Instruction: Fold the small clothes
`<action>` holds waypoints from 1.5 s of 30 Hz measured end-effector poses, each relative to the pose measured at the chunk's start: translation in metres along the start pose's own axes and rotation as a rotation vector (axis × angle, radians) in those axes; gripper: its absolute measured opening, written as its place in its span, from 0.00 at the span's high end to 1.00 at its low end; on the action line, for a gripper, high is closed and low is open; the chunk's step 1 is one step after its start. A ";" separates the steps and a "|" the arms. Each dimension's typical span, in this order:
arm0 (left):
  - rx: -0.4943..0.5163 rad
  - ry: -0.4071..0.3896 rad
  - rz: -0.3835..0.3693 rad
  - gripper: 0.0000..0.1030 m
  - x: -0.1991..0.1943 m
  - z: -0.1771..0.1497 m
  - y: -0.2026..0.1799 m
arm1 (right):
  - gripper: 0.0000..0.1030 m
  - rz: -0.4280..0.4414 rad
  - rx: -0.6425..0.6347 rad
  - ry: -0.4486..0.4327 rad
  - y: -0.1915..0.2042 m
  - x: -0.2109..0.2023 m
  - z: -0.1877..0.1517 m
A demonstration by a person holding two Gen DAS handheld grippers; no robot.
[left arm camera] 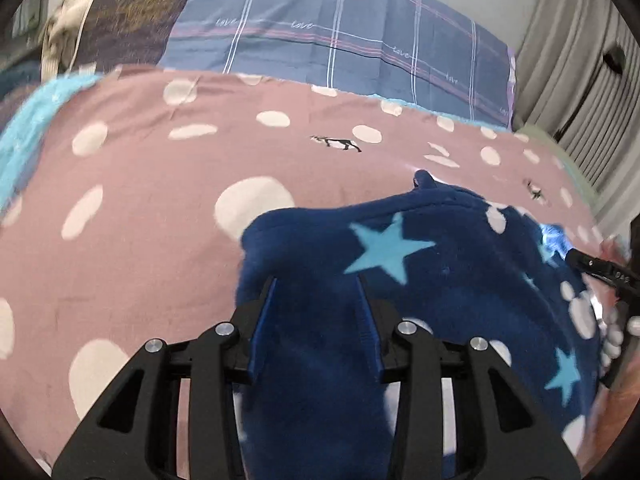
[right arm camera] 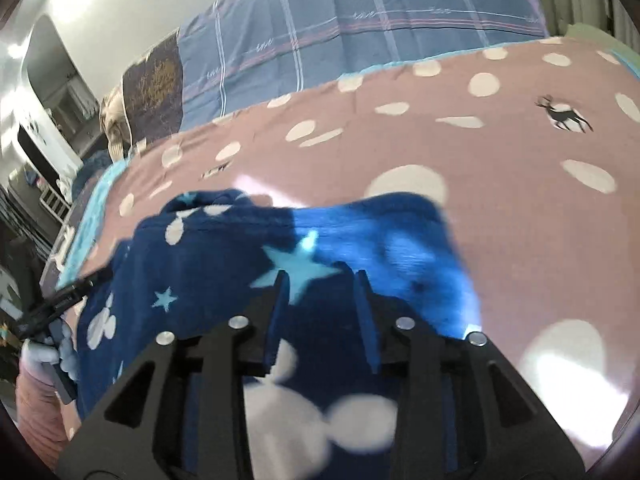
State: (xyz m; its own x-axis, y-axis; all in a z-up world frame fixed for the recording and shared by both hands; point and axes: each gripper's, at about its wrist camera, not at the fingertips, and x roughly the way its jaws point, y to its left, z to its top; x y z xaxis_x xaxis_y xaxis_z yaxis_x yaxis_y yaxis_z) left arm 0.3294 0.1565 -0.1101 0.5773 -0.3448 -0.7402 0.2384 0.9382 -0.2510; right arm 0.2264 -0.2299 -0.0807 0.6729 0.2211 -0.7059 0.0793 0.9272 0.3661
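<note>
A small navy fleece garment (left arm camera: 440, 280) with light-blue stars and white mouse-head shapes lies on a pink polka-dot bed cover (left arm camera: 140, 200). My left gripper (left arm camera: 316, 284) stands with its jaws apart over the garment's left part, with fleece lying between the fingers. In the right wrist view the same garment (right arm camera: 224, 264) spreads under my right gripper (right arm camera: 320, 276), whose jaws are also apart with fleece between them. The right gripper's black body shows at the right edge of the left wrist view (left arm camera: 604, 276).
A blue plaid quilt (left arm camera: 340, 28) and a dark patterned pillow (left arm camera: 132, 16) lie at the head of the bed. Grey curtains (left arm camera: 580, 60) hang at the right. The pink cover (right arm camera: 480, 152) stretches beyond the garment; furniture (right arm camera: 44, 128) stands past the bed's left edge.
</note>
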 end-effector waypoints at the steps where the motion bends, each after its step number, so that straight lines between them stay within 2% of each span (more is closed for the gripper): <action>1: -0.018 0.004 -0.015 0.61 0.001 0.004 0.004 | 0.53 -0.018 0.027 -0.017 -0.011 -0.005 0.005; 3: -0.051 0.034 -0.065 0.53 0.005 0.011 0.011 | 0.47 -0.034 0.064 -0.019 -0.029 -0.008 0.019; 4: -0.059 0.053 -0.085 0.48 0.010 0.013 0.011 | 0.38 -0.039 0.077 0.002 -0.036 -0.003 0.026; 5: -0.060 0.064 -0.074 0.48 0.014 0.015 0.011 | 0.33 -0.039 0.084 0.036 -0.042 0.005 0.032; 6: -0.054 0.070 -0.044 0.48 0.017 0.018 0.009 | 0.33 -0.038 0.095 0.085 -0.048 0.017 0.036; 9: -0.036 0.111 0.010 0.48 0.030 0.024 0.006 | 0.34 0.087 0.153 0.213 -0.056 0.043 0.035; 10: -0.038 0.126 0.019 0.48 0.033 0.025 0.005 | 0.52 0.117 0.145 0.211 -0.053 0.044 0.034; 11: -0.035 0.134 0.025 0.48 0.035 0.024 0.005 | 0.74 0.131 0.102 0.185 -0.045 0.040 0.034; 12: -0.030 0.140 0.029 0.48 0.036 0.024 0.005 | 0.83 0.134 0.067 0.150 -0.040 0.034 0.033; 15: -0.027 0.155 0.067 0.48 0.033 0.022 0.010 | 0.87 0.124 -0.008 0.061 -0.023 0.013 0.035; 18: -0.041 0.123 0.141 0.41 0.025 0.024 0.020 | 0.87 0.087 -0.057 0.031 -0.010 0.002 0.036; 19: -0.053 0.106 0.137 0.41 0.023 0.024 0.023 | 0.87 0.078 -0.072 0.025 -0.006 0.000 0.035; 21: -0.124 0.119 0.034 0.41 0.029 0.026 0.031 | 0.87 0.072 -0.092 0.014 -0.001 -0.001 0.034; 22: -0.158 0.139 -0.054 0.59 0.036 0.027 0.032 | 0.87 0.070 -0.093 0.008 0.001 -0.002 0.035; 23: -0.165 0.134 -0.076 0.94 0.038 0.028 0.030 | 0.87 0.069 -0.093 0.001 0.002 -0.003 0.035; 24: -0.167 0.110 -0.091 0.93 0.035 0.030 0.027 | 0.88 0.071 -0.092 -0.016 0.006 -0.006 0.035; 25: -0.174 0.049 -0.104 0.93 0.025 0.031 0.025 | 0.88 0.082 -0.090 -0.042 0.006 -0.013 0.036; 26: -0.164 -0.055 -0.115 0.93 0.004 0.034 0.020 | 0.88 0.102 -0.087 -0.074 0.006 -0.023 0.035; 27: -0.146 -0.119 -0.121 0.93 -0.013 0.036 0.016 | 0.89 0.123 -0.085 -0.114 0.007 -0.035 0.037; 29: -0.099 -0.174 -0.139 0.93 -0.033 0.040 0.011 | 0.88 0.119 -0.080 -0.170 0.005 -0.050 0.040; 30: -0.077 -0.171 -0.122 0.93 -0.033 0.041 0.011 | 0.88 0.094 -0.078 -0.182 0.003 -0.049 0.043; 31: -0.058 -0.144 -0.067 0.92 -0.025 0.041 0.011 | 0.87 0.071 -0.081 -0.166 0.002 -0.041 0.046; 32: -0.048 -0.113 -0.033 0.90 -0.016 0.040 0.012 | 0.83 0.021 -0.091 -0.121 0.000 -0.024 0.047; 34: -0.027 -0.033 0.018 0.86 0.006 0.032 0.014 | 0.71 -0.148 -0.117 -0.027 -0.003 0.012 0.038; 35: -0.028 -0.001 0.044 0.85 0.013 0.026 0.014 | 0.73 -0.238 -0.141 0.019 -0.003 0.027 0.030; 36: -0.027 0.005 0.046 0.85 0.012 0.021 0.015 | 0.73 -0.269 -0.155 0.033 -0.003 0.030 0.023; 38: -0.021 -0.042 0.022 0.74 -0.007 0.012 0.011 | 0.73 -0.278 -0.164 0.003 -0.001 0.019 0.014; 41: 0.027 -0.121 -0.004 0.68 -0.054 0.000 -0.001 | 0.70 -0.319 -0.177 -0.093 0.009 -0.021 0.006; 43: 0.064 -0.144 -0.048 0.64 -0.080 -0.012 -0.013 | 0.68 -0.263 -0.176 -0.134 0.022 -0.053 -0.006; 45: 0.115 -0.156 -0.108 0.62 -0.103 -0.038 -0.033 | 0.68 -0.152 -0.197 -0.150 0.038 -0.079 -0.030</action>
State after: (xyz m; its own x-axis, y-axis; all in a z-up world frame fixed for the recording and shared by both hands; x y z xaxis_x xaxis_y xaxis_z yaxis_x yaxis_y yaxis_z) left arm 0.2326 0.1621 -0.0496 0.6553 -0.4522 -0.6051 0.3876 0.8888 -0.2444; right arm 0.1540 -0.2027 -0.0292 0.7665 0.0416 -0.6409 0.0530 0.9904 0.1278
